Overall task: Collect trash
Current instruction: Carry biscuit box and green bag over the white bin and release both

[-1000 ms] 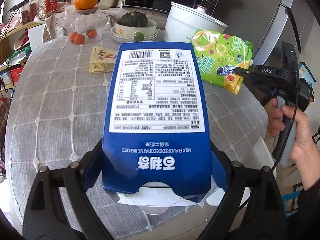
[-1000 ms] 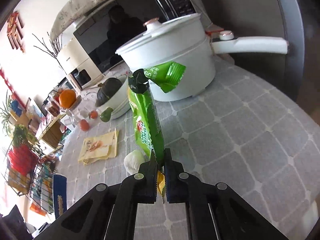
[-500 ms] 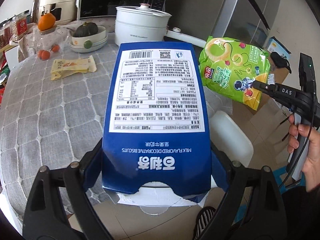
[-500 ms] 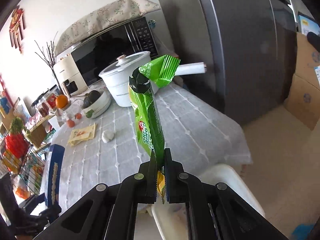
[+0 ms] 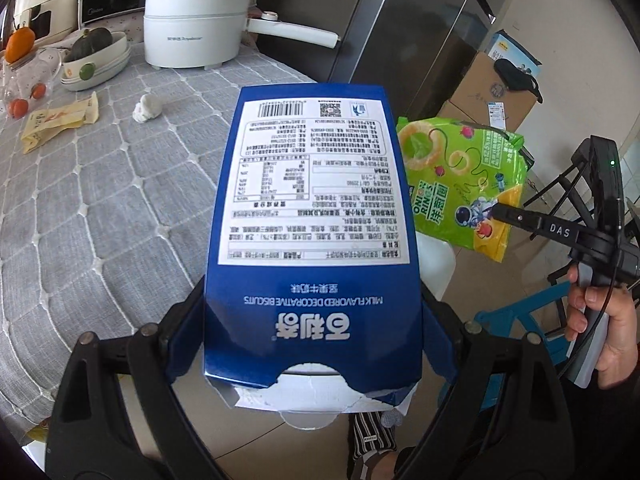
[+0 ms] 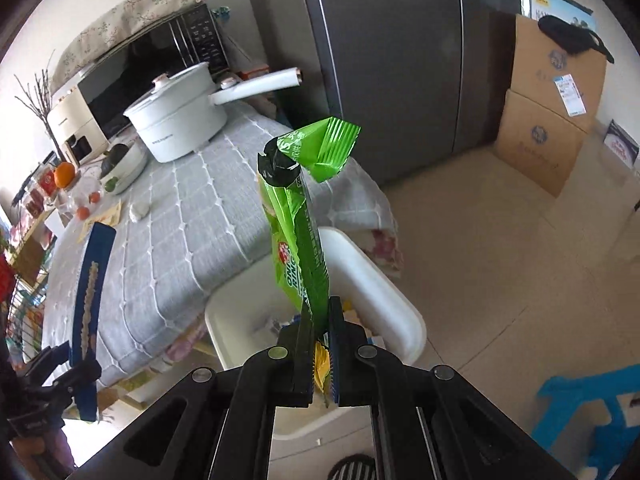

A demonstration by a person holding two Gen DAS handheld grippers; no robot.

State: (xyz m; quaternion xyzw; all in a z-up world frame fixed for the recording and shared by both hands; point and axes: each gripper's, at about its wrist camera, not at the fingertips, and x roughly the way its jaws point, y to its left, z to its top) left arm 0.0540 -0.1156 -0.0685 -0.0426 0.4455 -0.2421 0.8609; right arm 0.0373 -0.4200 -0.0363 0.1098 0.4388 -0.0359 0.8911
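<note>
My left gripper (image 5: pixel 314 320) is shut on a blue biscuit box (image 5: pixel 314 216), held beyond the table's edge; the box also shows in the right wrist view (image 6: pixel 89 300). My right gripper (image 6: pixel 321 312) is shut on a green onion-ring snack bag (image 6: pixel 298 232), held upright over a white trash bin (image 6: pixel 384 280) on the floor by the table. The bag (image 5: pixel 460 184) and right gripper (image 5: pixel 504 212) show at right in the left wrist view, with the bin (image 5: pixel 436 260) partly hidden behind the box. A yellow wrapper (image 5: pixel 60 120) and a white crumpled tissue (image 5: pixel 147 107) lie on the table.
The grey-clothed table (image 5: pixel 100 208) carries a white pot (image 5: pixel 196 28), a bowl with a squash (image 5: pixel 96 56) and small oranges. A dark fridge (image 6: pixel 380 60) stands behind. Cardboard boxes (image 6: pixel 552 112) and a blue stool (image 6: pixel 592 412) stand on the floor.
Both grippers have carried their loads off the table toward the right: the snack bag now hangs over the white bin and the blue box is past the table's edge.
</note>
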